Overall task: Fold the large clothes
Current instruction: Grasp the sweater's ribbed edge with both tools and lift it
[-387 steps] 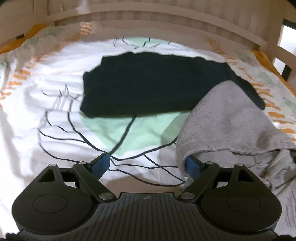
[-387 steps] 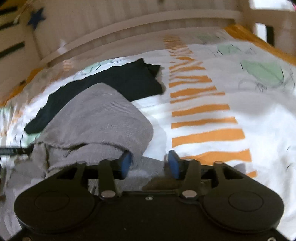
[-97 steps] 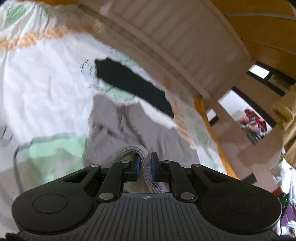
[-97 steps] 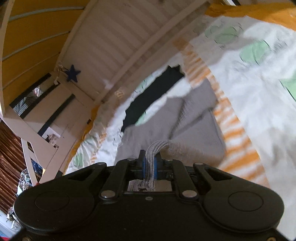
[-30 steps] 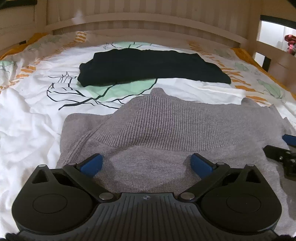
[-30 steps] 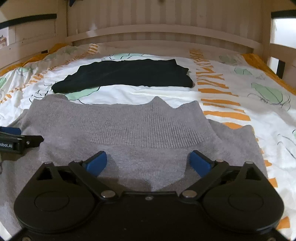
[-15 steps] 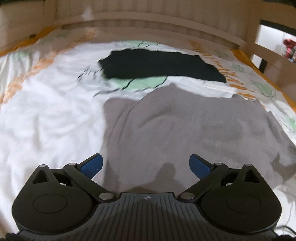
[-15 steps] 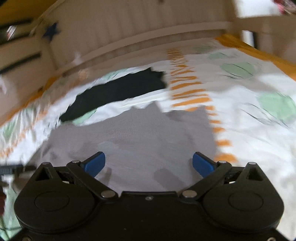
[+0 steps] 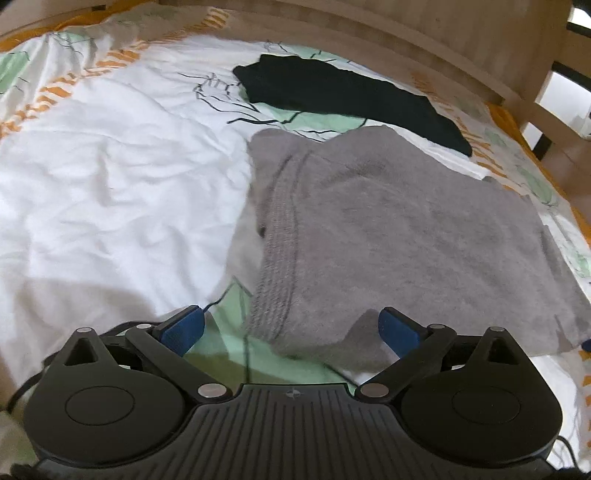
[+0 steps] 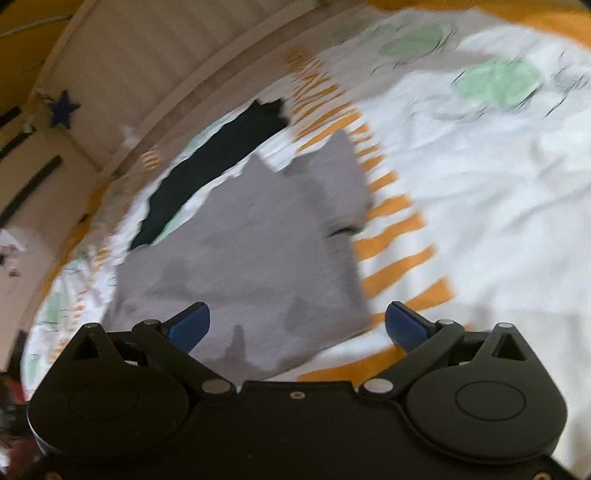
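Note:
A grey knitted sweater point(image 9: 406, 236) lies spread flat on the bed, its ribbed band running down its left edge. My left gripper point(image 9: 291, 328) is open just above the sweater's near left corner, nothing between its blue pads. In the right wrist view the same grey sweater point(image 10: 251, 251) appears blurred by motion. My right gripper point(image 10: 297, 325) is open over its near right corner, holding nothing. A folded black garment point(image 9: 351, 96) lies beyond the sweater near the headboard, also seen as the black garment point(image 10: 210, 166).
The bed cover point(image 9: 110, 177) is white with green and orange prints. A slatted wooden bed rail point(image 9: 406, 26) runs along the far side, with a post at the right. A blue star point(image 10: 63, 108) hangs on the rail.
Both grippers let go of the lifted sweater and it now lies flat. In the last second the left swung toward its left edge and the right toward its right edge, both staying open.

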The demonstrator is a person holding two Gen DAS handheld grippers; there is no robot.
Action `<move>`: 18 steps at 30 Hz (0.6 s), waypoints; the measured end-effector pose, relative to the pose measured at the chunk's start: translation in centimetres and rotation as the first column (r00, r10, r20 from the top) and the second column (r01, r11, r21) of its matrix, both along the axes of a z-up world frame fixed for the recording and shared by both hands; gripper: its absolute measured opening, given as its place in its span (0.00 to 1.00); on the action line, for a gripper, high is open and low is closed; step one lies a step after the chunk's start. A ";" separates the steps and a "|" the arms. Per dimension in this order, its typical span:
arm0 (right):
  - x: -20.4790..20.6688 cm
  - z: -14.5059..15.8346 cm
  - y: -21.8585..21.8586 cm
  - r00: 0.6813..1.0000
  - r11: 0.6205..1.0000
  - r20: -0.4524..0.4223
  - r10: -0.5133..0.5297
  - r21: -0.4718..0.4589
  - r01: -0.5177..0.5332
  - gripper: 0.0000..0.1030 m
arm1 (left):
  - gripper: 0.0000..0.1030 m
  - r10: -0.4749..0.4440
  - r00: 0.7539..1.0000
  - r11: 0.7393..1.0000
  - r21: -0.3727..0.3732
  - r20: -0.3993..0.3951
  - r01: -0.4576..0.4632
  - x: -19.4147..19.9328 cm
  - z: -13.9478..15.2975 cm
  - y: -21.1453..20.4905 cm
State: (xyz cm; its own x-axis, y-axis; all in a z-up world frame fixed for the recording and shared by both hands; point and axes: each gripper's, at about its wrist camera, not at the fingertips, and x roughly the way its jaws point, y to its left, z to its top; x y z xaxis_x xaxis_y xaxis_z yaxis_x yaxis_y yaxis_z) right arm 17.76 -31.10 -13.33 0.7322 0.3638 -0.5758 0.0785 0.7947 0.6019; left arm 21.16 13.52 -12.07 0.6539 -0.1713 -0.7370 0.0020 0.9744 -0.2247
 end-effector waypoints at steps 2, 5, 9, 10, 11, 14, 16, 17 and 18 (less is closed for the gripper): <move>0.3 -0.4 0.3 1.000 1.000 0.008 -0.007 0.004 0.007 1.00 | 0.99 -0.012 1.000 1.000 -0.004 0.006 0.012 0.5 -0.2 -0.4; 0.8 -1.0 0.0 0.999 0.998 0.034 -0.038 0.055 0.036 1.00 | 0.99 -0.022 1.000 1.000 -0.011 0.017 0.022 1.0 -0.6 -0.9; 2.1 -1.6 -0.1 0.996 0.993 0.066 -0.060 0.106 0.052 1.00 | 0.99 -0.037 0.999 0.999 -0.022 0.030 0.038 2.0 -0.8 -1.5; 2.4 -1.7 0.1 0.996 0.994 0.075 -0.050 0.097 0.043 1.00 | 0.98 -0.043 0.999 0.999 -0.032 0.033 0.044 2.1 -0.8 -1.6; 2.5 -1.6 0.3 0.996 0.996 0.078 -0.040 0.085 0.034 1.00 | 0.94 -0.044 0.998 0.998 -0.043 0.039 0.046 2.2 -0.7 -1.5; 2.5 -1.5 0.8 0.998 0.999 0.068 -0.014 0.039 0.012 0.67 | 0.31 -0.039 0.997 0.998 -0.044 0.060 0.041 1.8 -0.4 -1.2; 2.5 -1.9 0.6 1.000 0.999 0.016 -0.020 0.034 0.019 0.31 | 0.16 -0.046 0.998 0.996 -0.070 0.048 0.049 1.8 -0.2 -0.7; 2.4 -2.0 0.5 1.000 0.999 0.013 -0.018 0.042 0.017 0.30 | 0.14 -0.050 0.998 0.994 -0.092 0.038 0.053 1.8 -0.1 -0.5; 2.3 -2.0 0.5 1.000 0.999 0.018 -0.017 0.043 0.016 0.30 | 0.13 -0.050 0.998 0.993 -0.108 0.029 0.053 1.8 0.1 -0.2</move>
State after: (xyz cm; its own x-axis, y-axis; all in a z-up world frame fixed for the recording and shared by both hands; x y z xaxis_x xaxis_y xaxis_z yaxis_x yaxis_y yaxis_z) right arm 20.06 -30.61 -15.28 0.7487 0.3757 -0.5462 0.0799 0.7668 0.6369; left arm 22.98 13.30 -12.00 0.6610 -0.2834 -0.6948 0.0588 0.9426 -0.3286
